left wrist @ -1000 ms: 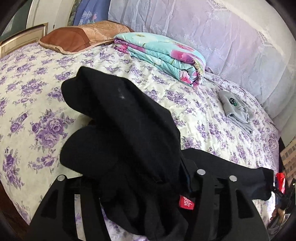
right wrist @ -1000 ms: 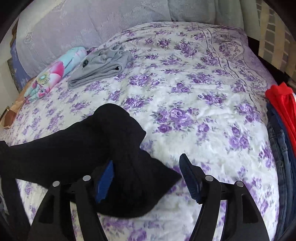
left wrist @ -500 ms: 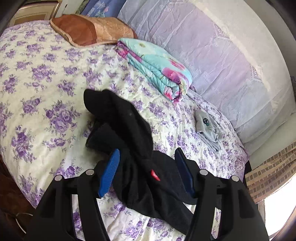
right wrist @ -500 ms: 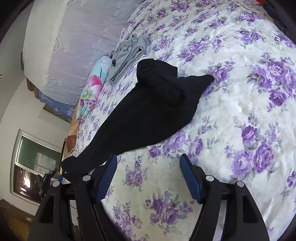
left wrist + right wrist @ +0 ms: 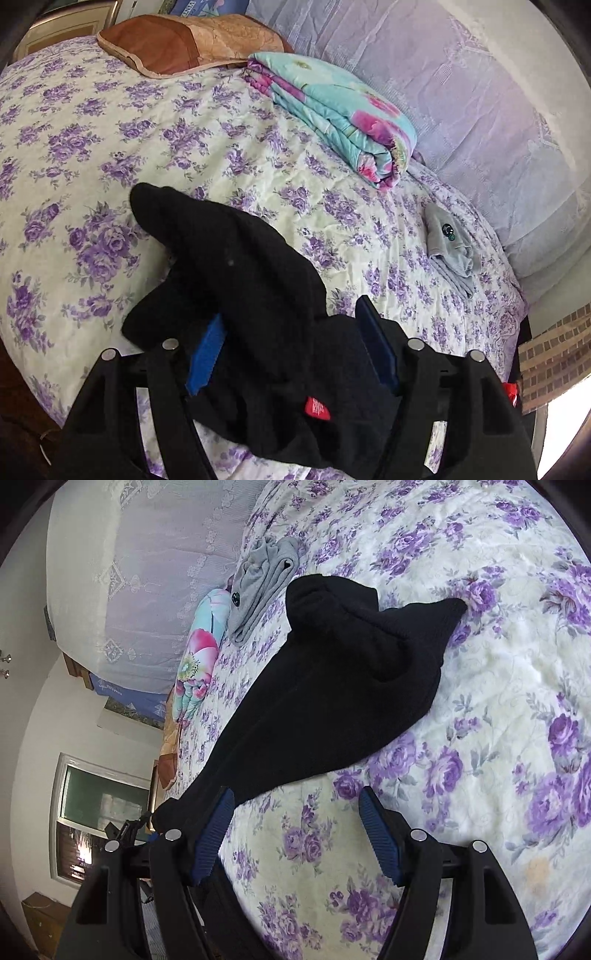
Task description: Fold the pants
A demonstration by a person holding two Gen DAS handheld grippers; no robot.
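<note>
Since a second ago, the black knitted pants (image 5: 236, 266) have been let down from a raised bunch to a long heap on the bed with the purple-flowered white quilt (image 5: 92, 147), and the right claw (image 5: 295, 830) has been rolled so that its view is now tipped on its side. The left claw (image 5: 291, 350) has just been opening: its blue pads are stood apart with dark cloth lying loosely between them, not visibly pinched. The right claw is spread wide over bare quilt, with only the narrow end of the pants beside its left pad and nothing gripped. The pants are seen stretched across the near part of the bed, bunched and overlapped at both ends rather than laid flat. Trouble could be expected from that bunching: if a fold is begun before the cloth is smoothed, creases and a lopsided bundle would be locked in, and a claw closed on the heap might catch several layers at once or only one. Cloth resting over the left pads could also be dragged along when that claw is drawn away. A small red tag (image 5: 317, 408) with white marks is sewn to the pants, but its writing cannot be read. The grey folded garment (image 5: 448, 245) farther off bears a small round dark emblem, also illegible.
</note>
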